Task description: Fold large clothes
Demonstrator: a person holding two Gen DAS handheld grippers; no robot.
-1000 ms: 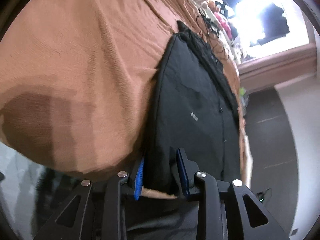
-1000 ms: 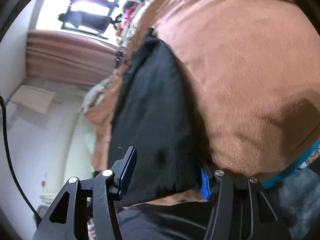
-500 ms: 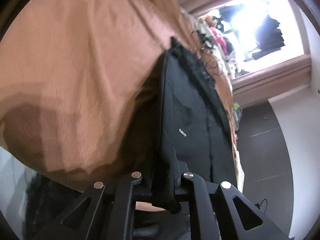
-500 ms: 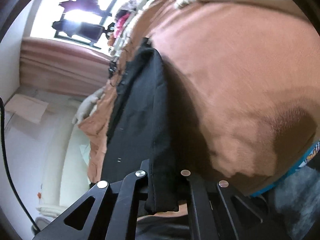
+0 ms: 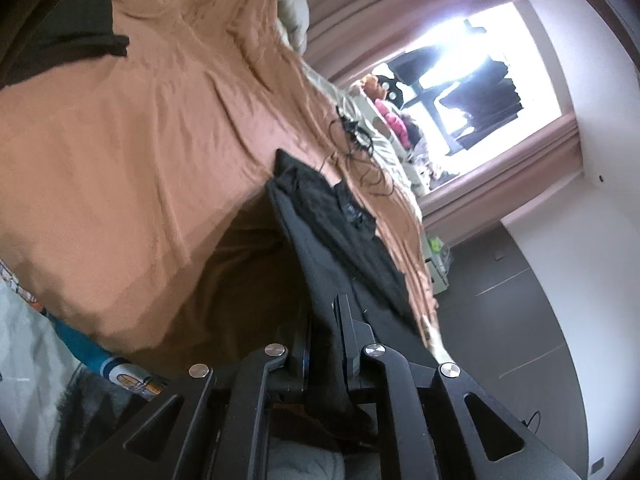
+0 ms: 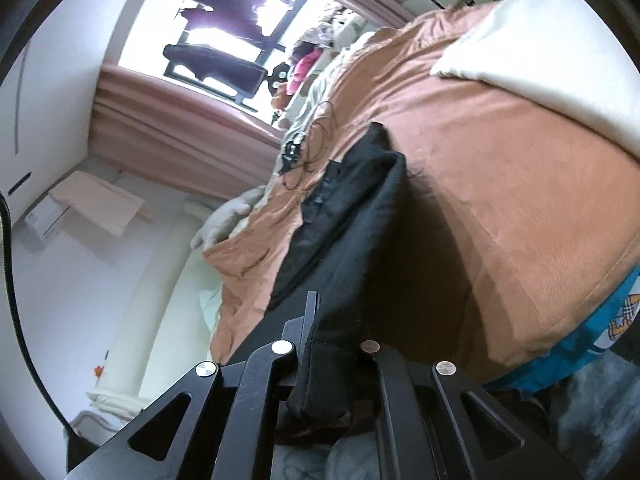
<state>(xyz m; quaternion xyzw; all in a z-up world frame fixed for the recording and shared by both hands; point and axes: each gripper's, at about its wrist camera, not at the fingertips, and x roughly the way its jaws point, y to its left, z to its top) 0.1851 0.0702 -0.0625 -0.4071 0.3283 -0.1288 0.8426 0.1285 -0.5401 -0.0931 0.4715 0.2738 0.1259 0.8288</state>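
On the bed, over the orange-brown bedspread (image 5: 132,152), lies one large black garment (image 5: 320,216), and it is the only piece of clothing that the grippers have hold of. Two grippers are at work, one in each view. The left gripper (image 5: 324,320) has its two jaws pressed together on one near corner of the black garment; only a thin fold of the cloth is between them, and a short end of it hangs down behind the jaws. The right gripper (image 6: 334,320) is likewise pinched tight on the other near corner (image 6: 320,360), where a stitched hem is visible. Each gripper's jaws have just been closing, with the cloth between them.

The garment is long and narrow as seen from both cameras. Its long axis runs away from the grippers, across the bed toward the window (image 6: 224,32) side of the room. The near end is raised off the bedspread and stretched toward the jaws, with a dark shadow under it; the far end rests on the bed in a crumpled heap.

Beyond this far end I count one tangle of thin black cable (image 5: 356,140). One white pillow (image 6: 560,40) lies on the bedspread in the right view. One other dark cloth (image 5: 76,40) lies apart at the upper left in the left view.
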